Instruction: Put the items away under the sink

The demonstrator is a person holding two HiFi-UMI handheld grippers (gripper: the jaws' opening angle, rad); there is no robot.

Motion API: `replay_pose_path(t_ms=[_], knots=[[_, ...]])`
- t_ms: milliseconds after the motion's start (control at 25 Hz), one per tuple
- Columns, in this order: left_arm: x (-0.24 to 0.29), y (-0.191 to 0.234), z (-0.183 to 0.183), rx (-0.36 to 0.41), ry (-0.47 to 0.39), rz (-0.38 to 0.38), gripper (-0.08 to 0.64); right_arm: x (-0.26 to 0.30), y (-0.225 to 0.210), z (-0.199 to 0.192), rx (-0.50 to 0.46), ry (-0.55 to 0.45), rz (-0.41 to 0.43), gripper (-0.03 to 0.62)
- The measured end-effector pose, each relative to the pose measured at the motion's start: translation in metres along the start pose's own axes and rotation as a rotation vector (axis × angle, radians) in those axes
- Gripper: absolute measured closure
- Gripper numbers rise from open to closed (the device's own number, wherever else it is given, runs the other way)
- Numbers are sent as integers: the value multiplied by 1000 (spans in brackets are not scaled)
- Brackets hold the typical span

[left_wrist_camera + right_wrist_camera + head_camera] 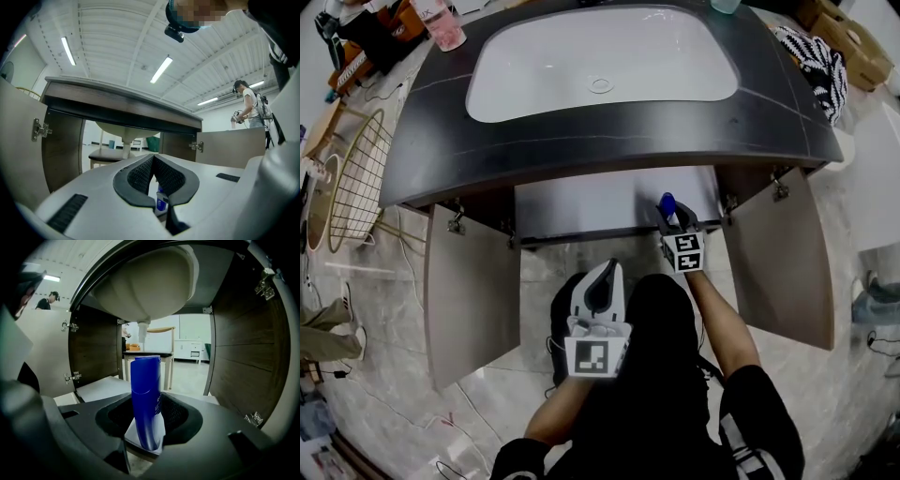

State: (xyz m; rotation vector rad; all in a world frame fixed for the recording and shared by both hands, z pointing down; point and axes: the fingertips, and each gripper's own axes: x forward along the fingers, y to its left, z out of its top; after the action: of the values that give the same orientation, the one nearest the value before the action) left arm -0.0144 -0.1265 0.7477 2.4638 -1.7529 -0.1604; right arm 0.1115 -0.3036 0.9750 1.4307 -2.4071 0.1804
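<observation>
We clamp right gripper [149, 414] on blue bottle [145, 390], upright to enter cabinet [239, 366] | left gripper [154, 161] jaws together, empty, back for room.

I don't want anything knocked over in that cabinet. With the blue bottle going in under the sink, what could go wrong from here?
1. The right gripper grips only the lower end of the blue bottle, which leans, so it may topple when released.
2. The drain pipe hangs ahead, above the bottle's top; pushing deeper might knock it.
3. The left gripper holds a small bottle low between its jaws; it could slip.
</observation>
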Motion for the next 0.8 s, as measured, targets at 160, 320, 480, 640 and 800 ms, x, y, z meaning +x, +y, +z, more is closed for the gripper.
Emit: replay_pose_path(t_ms=[160,320,480,640,800], knots=[[-1,1,-1,9,0,-7,545,8,-2,-7,7,1,0,433],[-1,2,-5,18,-2,-12,545,17,-4,-15,-14,14,-2,433],[-1,4,-9,8,10,-13,545,25,-10,-20,-3,15,-21,433],[-2,5,-12,10,18,-18,545,28,-9,-30,6,21,-21,433],[1,5,-16,15,24,-22,545,28,-11,-30,3,16,-20,431]])
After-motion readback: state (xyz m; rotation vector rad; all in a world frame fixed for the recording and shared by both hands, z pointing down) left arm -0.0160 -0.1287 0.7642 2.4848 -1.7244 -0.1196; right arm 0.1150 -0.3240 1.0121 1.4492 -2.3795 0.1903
